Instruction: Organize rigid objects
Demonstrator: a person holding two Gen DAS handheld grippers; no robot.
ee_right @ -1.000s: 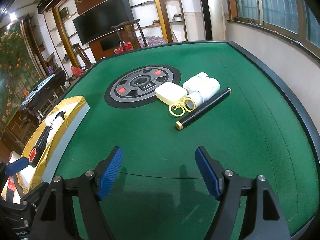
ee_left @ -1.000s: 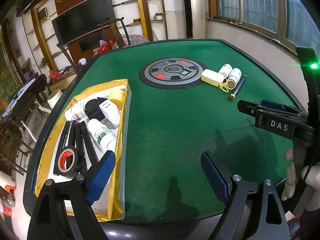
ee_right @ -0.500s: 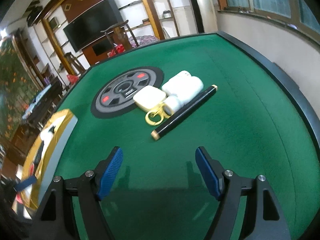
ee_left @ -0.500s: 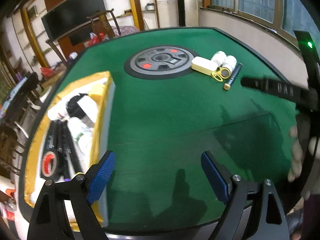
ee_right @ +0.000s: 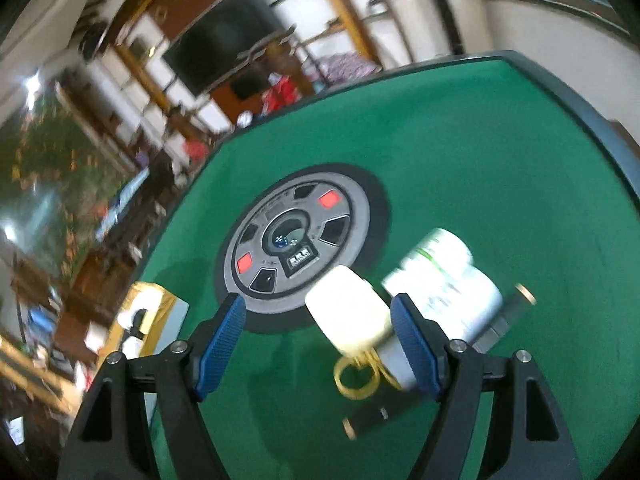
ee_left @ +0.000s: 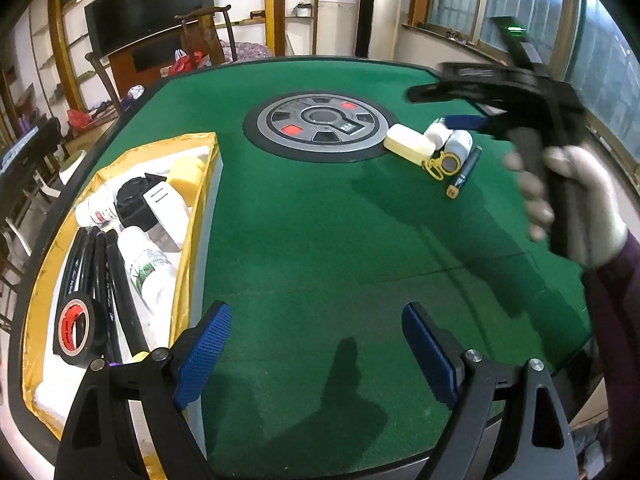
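On the green felt table [ee_left: 320,240] lies a cluster: a cream case [ee_left: 408,144] [ee_right: 348,316], two white bottles [ee_left: 452,140] [ee_right: 444,280], a yellow ring [ee_left: 434,168] [ee_right: 356,376] and a black pen [ee_left: 464,172] [ee_right: 368,416]. My right gripper [ee_right: 318,336] [ee_left: 444,108], held by a gloved hand [ee_left: 576,200], hovers open over the cluster. The cream case sits between its fingers, close to the right one, and I cannot tell whether it touches it. My left gripper [ee_left: 316,344] is open and empty over bare felt near the front edge, beside a gold-lined tray [ee_left: 200,216].
The tray holds white bottles, a black tape roll [ee_left: 74,328], black pens, a yellow block and a white box. A round grey disc [ee_left: 316,124] [ee_right: 296,240] is set in the table's middle. Chairs and shelves stand beyond the far edge.
My right gripper has swept forward to the cluster, so the cream case now lies between its fingers. My left gripper shifted a little; both kept the same opening.
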